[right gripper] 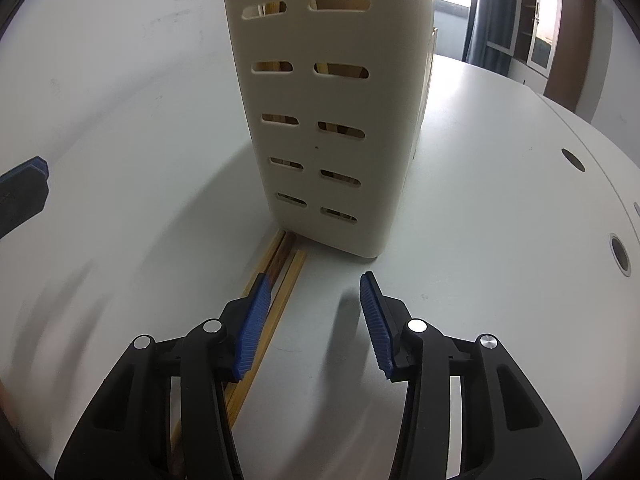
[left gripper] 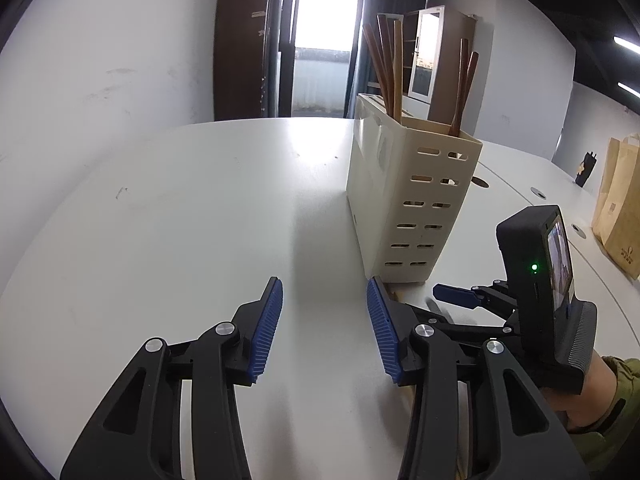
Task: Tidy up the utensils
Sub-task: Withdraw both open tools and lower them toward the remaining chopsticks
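Note:
A cream slotted utensil holder (left gripper: 404,196) stands upright on the white table (left gripper: 180,220). Several brown wooden utensils (left gripper: 386,68) stick out of its top. In the right wrist view the holder (right gripper: 320,120) is close ahead, and several wooden chopsticks (right gripper: 280,276) lie flat on the table at its base, passing under my right gripper's left finger. My right gripper (right gripper: 314,324) is open and empty just above them; it also shows in the left wrist view (left gripper: 536,280). My left gripper (left gripper: 325,330) is open and empty, left of the holder's near end.
A brown paper bag (left gripper: 620,204) stands at the table's far right. Round cable holes (right gripper: 618,254) dot the table to the right. A door and cabinets stand behind the table.

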### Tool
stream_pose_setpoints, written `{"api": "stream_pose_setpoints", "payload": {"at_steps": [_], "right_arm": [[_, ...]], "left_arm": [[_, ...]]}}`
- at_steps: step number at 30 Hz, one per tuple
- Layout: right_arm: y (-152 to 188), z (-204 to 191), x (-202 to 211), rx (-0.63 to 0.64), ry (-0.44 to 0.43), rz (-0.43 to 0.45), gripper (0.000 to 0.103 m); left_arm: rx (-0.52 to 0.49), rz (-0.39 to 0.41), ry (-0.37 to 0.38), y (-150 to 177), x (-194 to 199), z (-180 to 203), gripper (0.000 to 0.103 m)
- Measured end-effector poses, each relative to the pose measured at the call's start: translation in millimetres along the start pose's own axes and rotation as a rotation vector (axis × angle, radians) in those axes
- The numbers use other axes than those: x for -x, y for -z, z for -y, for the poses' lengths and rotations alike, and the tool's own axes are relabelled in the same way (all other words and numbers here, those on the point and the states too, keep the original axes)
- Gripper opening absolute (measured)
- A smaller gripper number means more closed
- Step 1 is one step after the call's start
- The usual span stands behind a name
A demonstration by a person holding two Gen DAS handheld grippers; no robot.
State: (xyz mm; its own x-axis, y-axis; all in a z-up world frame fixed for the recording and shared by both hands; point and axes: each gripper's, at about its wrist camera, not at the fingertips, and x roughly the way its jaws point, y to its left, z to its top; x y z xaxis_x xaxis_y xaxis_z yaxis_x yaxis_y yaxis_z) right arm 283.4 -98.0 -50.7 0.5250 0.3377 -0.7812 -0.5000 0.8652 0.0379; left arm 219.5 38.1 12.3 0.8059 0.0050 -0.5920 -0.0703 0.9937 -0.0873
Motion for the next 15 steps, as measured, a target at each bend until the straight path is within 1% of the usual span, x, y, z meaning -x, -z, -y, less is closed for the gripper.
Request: {"api": "stream_pose_setpoints", "payload": {"at_steps": [10, 13, 15], "right_arm": [[-1, -10, 3, 0.026, 0.027, -0.018, 0.044], [-1, -10, 5, 0.016, 0.029, -0.023, 0.038], [-1, -9, 7, 0.006, 0.032, -0.026, 0.031]], "left_arm": [[-0.007, -0.018, 0.004, 1, -5, 3, 0.045], [-0.013, -0.029, 0.003, 4, -9, 4, 0.045], [-0.016, -0.044, 0.001, 6, -14, 4, 0.045]]}}
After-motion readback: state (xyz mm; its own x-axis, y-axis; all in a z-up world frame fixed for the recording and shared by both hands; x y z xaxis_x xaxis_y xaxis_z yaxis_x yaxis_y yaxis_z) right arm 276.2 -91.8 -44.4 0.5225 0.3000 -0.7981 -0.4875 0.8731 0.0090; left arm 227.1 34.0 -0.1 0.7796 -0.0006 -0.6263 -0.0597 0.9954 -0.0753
